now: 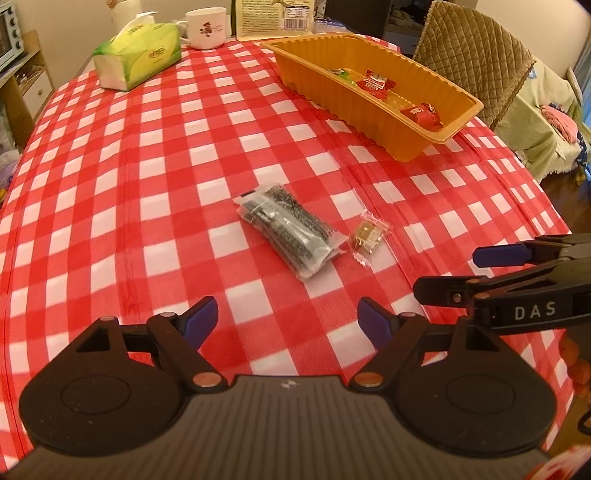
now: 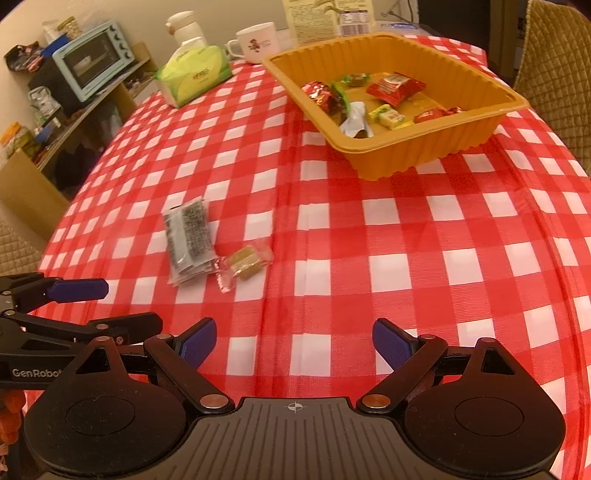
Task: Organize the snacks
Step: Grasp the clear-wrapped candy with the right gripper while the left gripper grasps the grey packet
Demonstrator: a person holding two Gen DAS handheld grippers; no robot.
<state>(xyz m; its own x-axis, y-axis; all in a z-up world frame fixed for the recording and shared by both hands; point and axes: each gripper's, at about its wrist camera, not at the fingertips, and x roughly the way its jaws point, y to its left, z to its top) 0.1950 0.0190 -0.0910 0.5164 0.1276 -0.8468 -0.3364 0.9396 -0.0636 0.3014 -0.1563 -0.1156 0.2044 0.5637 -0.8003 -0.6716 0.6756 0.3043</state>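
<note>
An orange tray [image 1: 413,140] [image 2: 399,158] stands on the red checked tablecloth and holds several wrapped snacks [image 2: 395,88]. A dark snack packet [image 1: 288,229] [image 2: 190,240] and a small clear-wrapped brown candy [image 1: 367,236] [image 2: 245,264] lie side by side on the cloth nearer to me. My left gripper [image 1: 288,325] is open and empty, just short of the packet. My right gripper [image 2: 293,341] is open and empty, to the right of both loose snacks. Each gripper shows at the edge of the other's view, the right one [image 1: 461,273] and the left one [image 2: 129,306].
A green tissue pack [image 1: 138,55] [image 2: 195,75], a white mug [image 1: 205,27] [image 2: 258,42] and a printed bag [image 1: 275,18] stand at the table's far end. A quilted chair [image 1: 476,55] is at the right. A shelf with a toaster oven [image 2: 90,61] is at the left.
</note>
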